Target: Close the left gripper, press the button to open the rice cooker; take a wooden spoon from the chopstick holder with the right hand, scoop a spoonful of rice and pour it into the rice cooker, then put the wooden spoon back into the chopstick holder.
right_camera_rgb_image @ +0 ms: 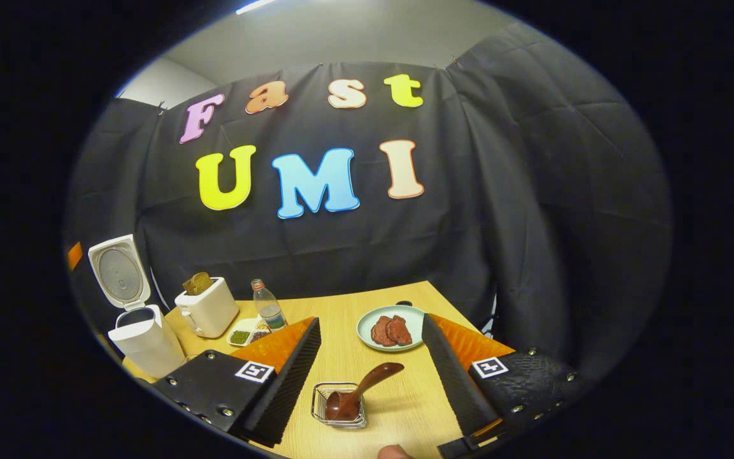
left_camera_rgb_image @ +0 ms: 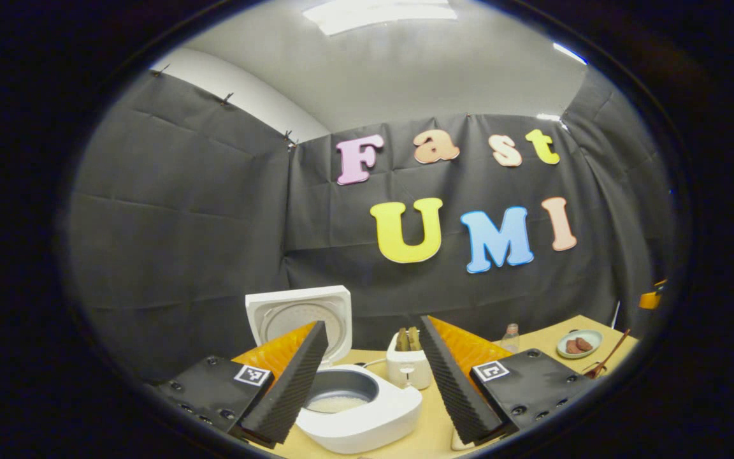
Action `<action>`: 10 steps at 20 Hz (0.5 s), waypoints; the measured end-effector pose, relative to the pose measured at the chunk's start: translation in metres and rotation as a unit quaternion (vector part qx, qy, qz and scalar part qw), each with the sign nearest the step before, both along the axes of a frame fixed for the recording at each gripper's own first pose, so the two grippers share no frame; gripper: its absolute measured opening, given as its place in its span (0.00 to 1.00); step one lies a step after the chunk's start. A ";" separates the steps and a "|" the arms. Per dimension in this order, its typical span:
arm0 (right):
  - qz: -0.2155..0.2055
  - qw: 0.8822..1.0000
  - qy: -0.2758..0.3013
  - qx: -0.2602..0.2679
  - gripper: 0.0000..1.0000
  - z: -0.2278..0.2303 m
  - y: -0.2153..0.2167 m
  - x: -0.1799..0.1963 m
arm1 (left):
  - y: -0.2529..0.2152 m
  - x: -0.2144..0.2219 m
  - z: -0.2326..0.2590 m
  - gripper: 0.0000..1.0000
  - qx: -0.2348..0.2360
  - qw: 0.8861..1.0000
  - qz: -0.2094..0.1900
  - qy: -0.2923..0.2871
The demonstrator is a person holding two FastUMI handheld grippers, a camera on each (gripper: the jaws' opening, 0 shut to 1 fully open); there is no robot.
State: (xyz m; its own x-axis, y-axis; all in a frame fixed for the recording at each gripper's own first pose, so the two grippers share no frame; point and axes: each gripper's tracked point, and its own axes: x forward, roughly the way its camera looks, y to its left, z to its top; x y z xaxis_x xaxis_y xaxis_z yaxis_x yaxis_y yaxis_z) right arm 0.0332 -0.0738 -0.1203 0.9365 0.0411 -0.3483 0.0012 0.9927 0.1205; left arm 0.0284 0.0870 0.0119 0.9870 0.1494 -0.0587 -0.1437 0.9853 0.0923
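The white rice cooker [left_camera_rgb_image: 367,417] stands open right below my left gripper [left_camera_rgb_image: 373,328], its lid [left_camera_rgb_image: 297,312] raised and white rice lying in the inner pot [left_camera_rgb_image: 338,401]. That gripper is open and holds nothing. In the right gripper view the cooker [right_camera_rgb_image: 141,341] is at the far left with its lid [right_camera_rgb_image: 118,271] up. The wooden spoon [right_camera_rgb_image: 360,387] stands bowl down in the wire chopstick holder [right_camera_rgb_image: 340,408], its handle leaning right, between and just below the fingers of my right gripper [right_camera_rgb_image: 372,322]. This gripper is open too and touches nothing.
On the wooden table [right_camera_rgb_image: 341,354] are a white toaster [right_camera_rgb_image: 208,307] with bread, a small bottle [right_camera_rgb_image: 268,306], a divided dish of beans and grains [right_camera_rgb_image: 246,333] and a pale plate [right_camera_rgb_image: 367,322] with brown slices. A fingertip [right_camera_rgb_image: 395,451] shows at the bottom edge.
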 end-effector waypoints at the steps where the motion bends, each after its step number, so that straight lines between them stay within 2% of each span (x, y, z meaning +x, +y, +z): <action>1: 0.001 1.000 -0.011 -0.003 0.97 0.010 0.004 -0.003 | 0.009 0.012 0.002 0.99 0.005 1.000 0.006 0.000; 5: -0.006 0.999 -0.037 -0.019 0.97 0.034 0.014 -0.015 | 0.051 0.061 0.023 0.99 0.009 0.999 0.031 -0.022; 6: -0.009 0.999 -0.042 -0.019 0.97 0.038 0.016 -0.019 | 0.064 0.073 0.028 0.94 0.010 0.999 0.040 -0.028; 8: -0.030 0.998 -0.060 -0.019 0.97 0.050 0.014 -0.026 | 0.087 0.098 0.038 0.99 0.018 0.997 0.058 -0.040; 9: -0.039 0.997 -0.066 -0.023 0.97 0.053 0.013 -0.031 | 0.098 0.111 0.042 0.95 0.021 0.997 0.064 -0.045; 10: -0.046 0.996 -0.069 -0.028 0.97 0.054 0.012 -0.036 | 0.108 0.124 0.044 0.99 0.026 0.996 0.069 -0.048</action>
